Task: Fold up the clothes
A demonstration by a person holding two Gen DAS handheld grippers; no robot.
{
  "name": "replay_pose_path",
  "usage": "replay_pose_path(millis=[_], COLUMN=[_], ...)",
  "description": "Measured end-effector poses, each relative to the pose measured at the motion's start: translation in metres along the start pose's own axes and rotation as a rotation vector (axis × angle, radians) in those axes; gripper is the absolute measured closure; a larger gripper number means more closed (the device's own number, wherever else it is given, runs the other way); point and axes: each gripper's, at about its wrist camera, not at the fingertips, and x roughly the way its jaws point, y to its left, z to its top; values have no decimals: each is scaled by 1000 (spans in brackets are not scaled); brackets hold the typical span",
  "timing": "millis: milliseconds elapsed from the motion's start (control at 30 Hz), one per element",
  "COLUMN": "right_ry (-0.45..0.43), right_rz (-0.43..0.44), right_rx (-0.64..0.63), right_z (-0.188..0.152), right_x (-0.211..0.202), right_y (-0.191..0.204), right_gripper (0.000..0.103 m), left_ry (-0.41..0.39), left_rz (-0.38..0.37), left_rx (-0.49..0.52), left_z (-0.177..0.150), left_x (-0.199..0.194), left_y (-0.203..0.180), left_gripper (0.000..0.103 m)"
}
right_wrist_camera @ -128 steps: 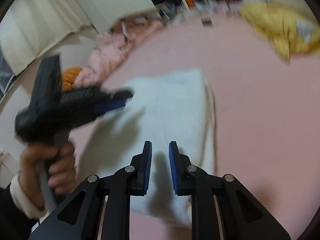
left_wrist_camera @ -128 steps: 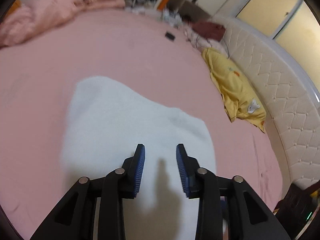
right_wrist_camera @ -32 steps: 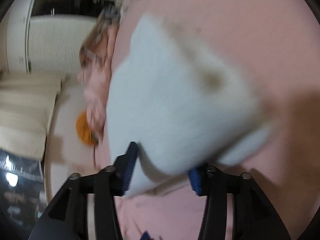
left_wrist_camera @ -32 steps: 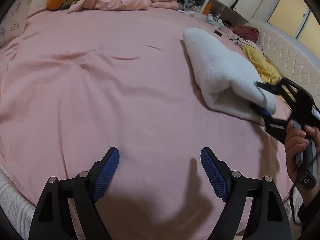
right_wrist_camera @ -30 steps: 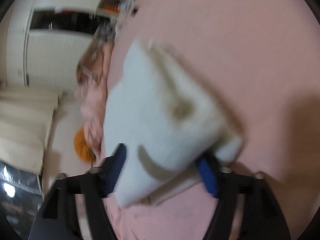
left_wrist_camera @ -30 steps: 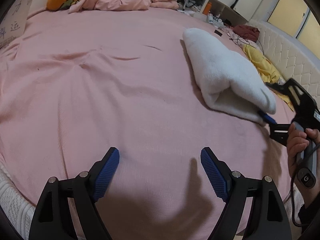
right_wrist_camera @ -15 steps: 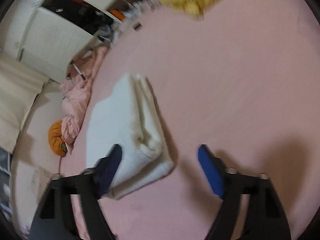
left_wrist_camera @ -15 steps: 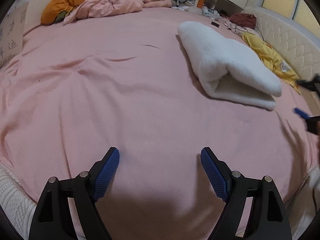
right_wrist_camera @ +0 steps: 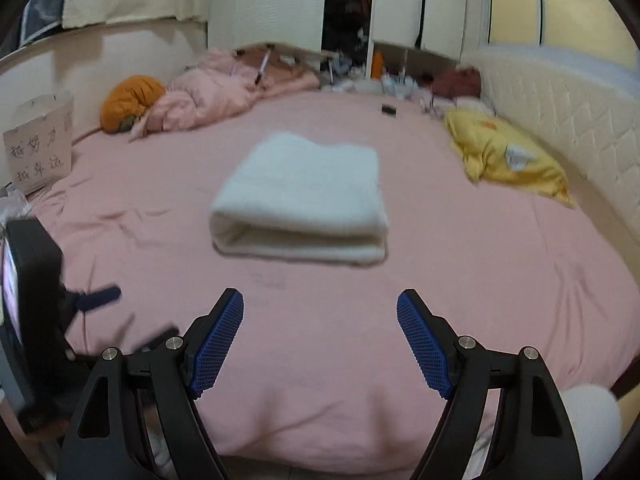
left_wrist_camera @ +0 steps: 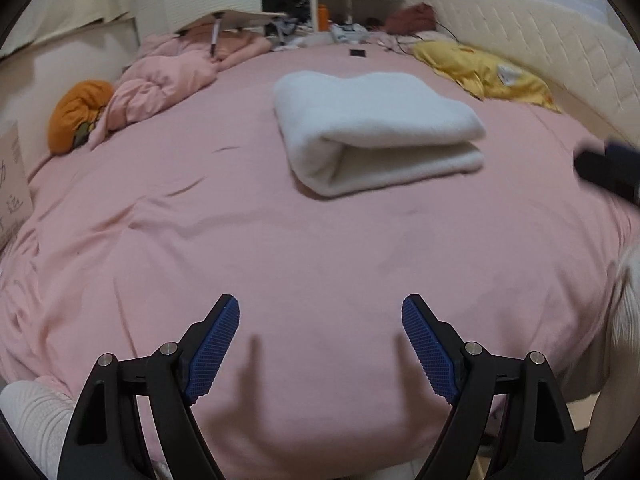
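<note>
1. Your left gripper [left_wrist_camera: 320, 344] hung over the near edge of the pink bedsheet [left_wrist_camera: 280, 248], jaws spread wide and gripping nothing.
2. Your right gripper [right_wrist_camera: 320, 340] sat the same way: blue pads [right_wrist_camera: 218, 342] far apart, only sheet showing between them.
3. Ahead of both tools, the folded white garment [left_wrist_camera: 376, 128] lay flat in the middle of the bed, well apart from either gripper.
4. From the right wrist view that garment [right_wrist_camera: 304, 196] showed its rolled fold facing you, layers stacked one on the other, edges a little blurred.
5. Off at the right rim of the left view, a dark blurred piece of your other tool [left_wrist_camera: 608, 168] poked in, too smeared to read its jaws there.
6. At the left rim of the right view, the left tool [right_wrist_camera: 60, 304] appeared low beside the bed, one blue finger [right_wrist_camera: 100, 294] visible.
7. Further back you had a yellow cloth [right_wrist_camera: 508, 156] near the quilted headboard [right_wrist_camera: 560, 96], a heap of pink bedding [left_wrist_camera: 168, 76] and an orange bundle [right_wrist_camera: 130, 100] just beside it.
8. A small dark object [left_wrist_camera: 357, 53] rested on the sheet beyond the garment.
9. A cardboard sign [right_wrist_camera: 40, 142] with handwriting stood at the far left edge of the bed.
</note>
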Motion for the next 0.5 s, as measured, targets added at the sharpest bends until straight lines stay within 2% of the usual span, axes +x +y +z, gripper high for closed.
replay_pose_path(millis=[200,300,400,500], right_ry=[64,74,75,67], right_rz=[38,60,71,78], right_rx=[177,296,416,468], right_z=[7,9,8,9], right_x=[13,15,17,17], right_y=[-26,-47,-69,-82], right_gripper=[24,24,24,24], left_ry=[-7,11,-10,-3], left_rz=[21,-31,-24,-40], left_rx=[0,-80,-150,-213], left_z=[2,12,32,57], left_x=[-2,8,27,58], left_y=[-1,10,21,26], left_gripper=[19,19,19,19])
